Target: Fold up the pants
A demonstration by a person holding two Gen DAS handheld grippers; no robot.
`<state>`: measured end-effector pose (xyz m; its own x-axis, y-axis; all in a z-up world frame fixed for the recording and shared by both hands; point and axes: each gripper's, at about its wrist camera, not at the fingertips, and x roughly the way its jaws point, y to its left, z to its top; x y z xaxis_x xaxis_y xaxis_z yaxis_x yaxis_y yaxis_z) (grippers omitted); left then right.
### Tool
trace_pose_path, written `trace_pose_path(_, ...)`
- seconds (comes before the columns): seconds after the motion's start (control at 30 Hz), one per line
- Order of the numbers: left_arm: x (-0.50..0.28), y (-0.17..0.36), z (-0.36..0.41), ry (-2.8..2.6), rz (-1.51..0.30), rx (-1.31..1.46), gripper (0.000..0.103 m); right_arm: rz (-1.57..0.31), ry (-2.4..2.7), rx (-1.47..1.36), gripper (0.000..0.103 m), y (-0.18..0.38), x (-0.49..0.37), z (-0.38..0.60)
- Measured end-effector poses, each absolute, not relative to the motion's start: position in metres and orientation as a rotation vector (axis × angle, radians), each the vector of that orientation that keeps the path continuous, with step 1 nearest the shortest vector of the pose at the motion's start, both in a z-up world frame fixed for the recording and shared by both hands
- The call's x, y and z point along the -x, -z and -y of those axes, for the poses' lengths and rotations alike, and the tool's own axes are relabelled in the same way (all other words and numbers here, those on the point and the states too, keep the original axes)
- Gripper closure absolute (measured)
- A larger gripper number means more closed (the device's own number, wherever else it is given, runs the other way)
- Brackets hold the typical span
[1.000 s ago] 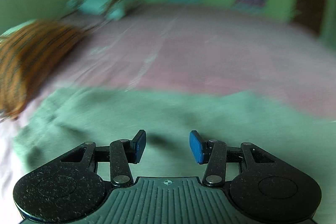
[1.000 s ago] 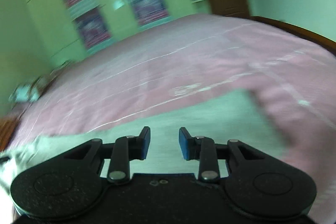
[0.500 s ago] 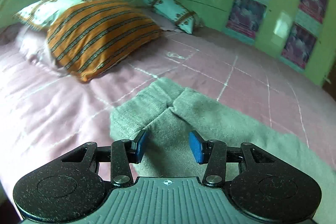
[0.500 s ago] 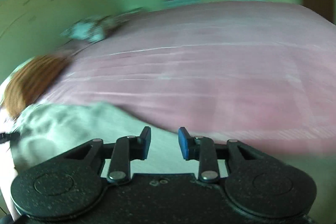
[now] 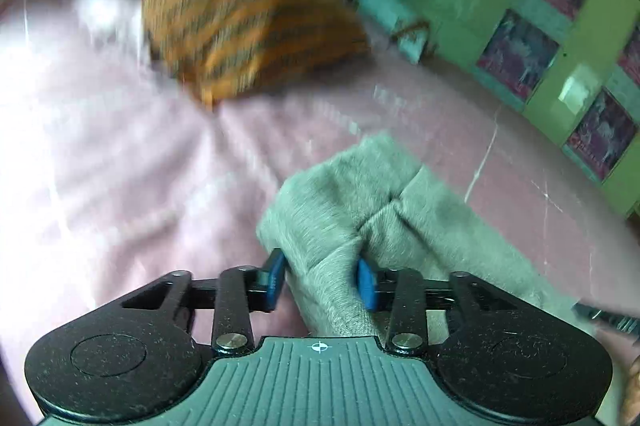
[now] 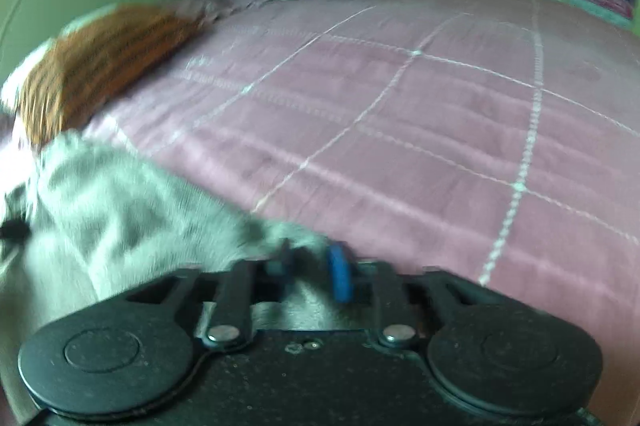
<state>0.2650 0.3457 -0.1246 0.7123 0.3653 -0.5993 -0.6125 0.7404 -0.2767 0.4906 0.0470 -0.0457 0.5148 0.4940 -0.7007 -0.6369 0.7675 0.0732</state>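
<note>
While I am steering both grippers over the pink quilt (image 6: 420, 130), I am logging this entry. Item: grey pants (image 5: 360, 194), soft, fuzzy knit, lying on the quilt below the orange striped pillow (image 5: 248, 26), bunched where two folds meet in a crease. Left gripper (image 5: 322, 280): its jaws have just been closing, blue pads now pinching a raised ridge of the pants. Right gripper (image 6: 310, 266): jaws also just closing, pressed onto the pants edge, though blur is hiding the contact. Long axis is running from the pillow end away toward the right gripper, cloth stretching between both grips; the left is nearer the pillow.
</note>
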Motion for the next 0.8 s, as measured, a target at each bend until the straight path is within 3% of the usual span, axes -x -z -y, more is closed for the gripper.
trace_pose_path(0.07,-0.268,0.136,-0.339,-0.588,-0.579,0.437,0.067,-0.713,-0.656,0.214,0.103,0.045,-0.487,-0.047)
trace_pose_path(0.1,-0.267,0.147,-0.343,-0.586,-0.590,0.487,0.057,-0.788,-0.619,0.284,0.103,0.063,-0.494,-0.055)
trace_pose_path(0.23,-0.256,0.139,-0.346,-0.600,-0.564,0.465,0.041,-0.776,-0.587,0.217,0.103,0.054,-0.488,-0.045)
trace_pose_path(0.4,-0.238,0.119,-0.332,-0.608,-0.549,0.397,0.041,-0.651,-0.595,0.053,0.097,0.014,-0.437,0.022)
trace_pose_path(0.8,-0.221,0.086,-0.237,-0.390,-0.486,0.275,0.034,-0.627,-0.234,-0.047,0.092,0.010,-0.339,0.223)
